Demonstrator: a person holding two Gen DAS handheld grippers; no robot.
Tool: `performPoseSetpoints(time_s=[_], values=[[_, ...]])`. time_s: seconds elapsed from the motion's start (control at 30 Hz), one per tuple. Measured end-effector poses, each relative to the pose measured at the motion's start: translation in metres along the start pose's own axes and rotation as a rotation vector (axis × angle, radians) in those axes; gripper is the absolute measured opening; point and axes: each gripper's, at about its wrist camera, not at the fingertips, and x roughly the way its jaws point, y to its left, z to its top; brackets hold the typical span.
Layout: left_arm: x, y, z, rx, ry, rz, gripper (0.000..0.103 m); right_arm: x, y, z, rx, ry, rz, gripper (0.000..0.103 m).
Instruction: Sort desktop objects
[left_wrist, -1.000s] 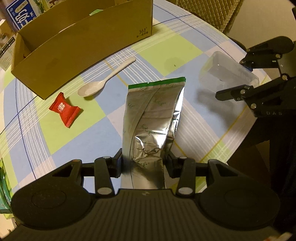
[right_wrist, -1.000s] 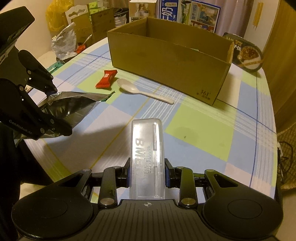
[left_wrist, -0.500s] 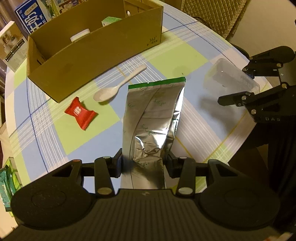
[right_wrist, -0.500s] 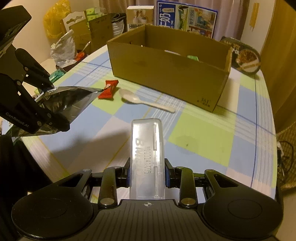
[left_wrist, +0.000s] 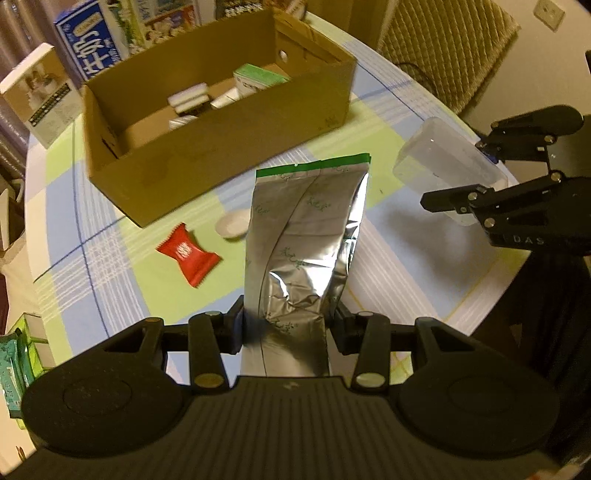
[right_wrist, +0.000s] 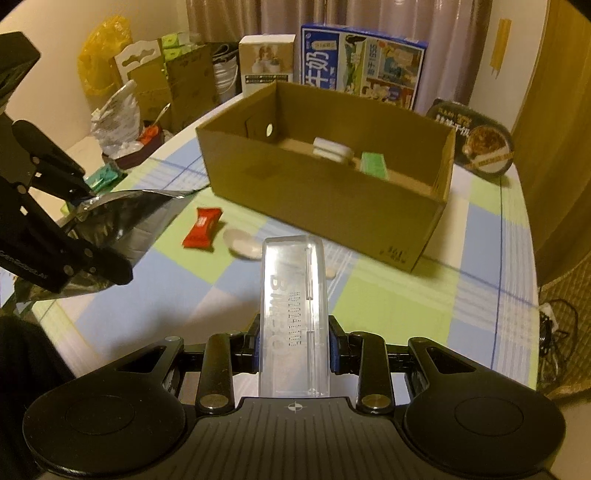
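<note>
Checked cloth in pale blue, green and white covers the round bench (left_wrist: 110, 288), and both grippers hang above its near edge. Closest in the left wrist view, the left gripper (left_wrist: 288, 328) is clamped on a crinkled silver foil pouch (left_wrist: 306, 236) with a green sealed strip at its far end; the pouch juts forward over the cloth. The right wrist view shows the same pouch (right_wrist: 122, 221) from the side, flat and shiny. In that view the right gripper (right_wrist: 293, 350) pinches a clear, hard plastic case (right_wrist: 293, 314), oblong with rounded corners and raised lettering, held off the bench; from the left wrist it appears as a frosted box (left_wrist: 443, 166) between black fingers. Past the held things, a red candy wrapper (left_wrist: 188, 254) with crimped ends lies on a green square just beside the bowl of a white plastic spoon (right_wrist: 242, 243), whose handle is hidden in both views. Farther still stands an open cardboard box (left_wrist: 221, 147), its plain brown walls holding small white and green packets, seen more fully from the left wrist. Only the right wrist shows a dark round noodle bowl (right_wrist: 480, 140) behind the box.
</note>
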Motion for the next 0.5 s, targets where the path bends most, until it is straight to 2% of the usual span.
performPoseSetpoints(time_s=[0.5], values=[[-0.032,0.044,0.052,-0.069,-0.059,0.027,0.039,0.002,-0.018,0.071,-0.005,-0.046,-0.031,0.029]])
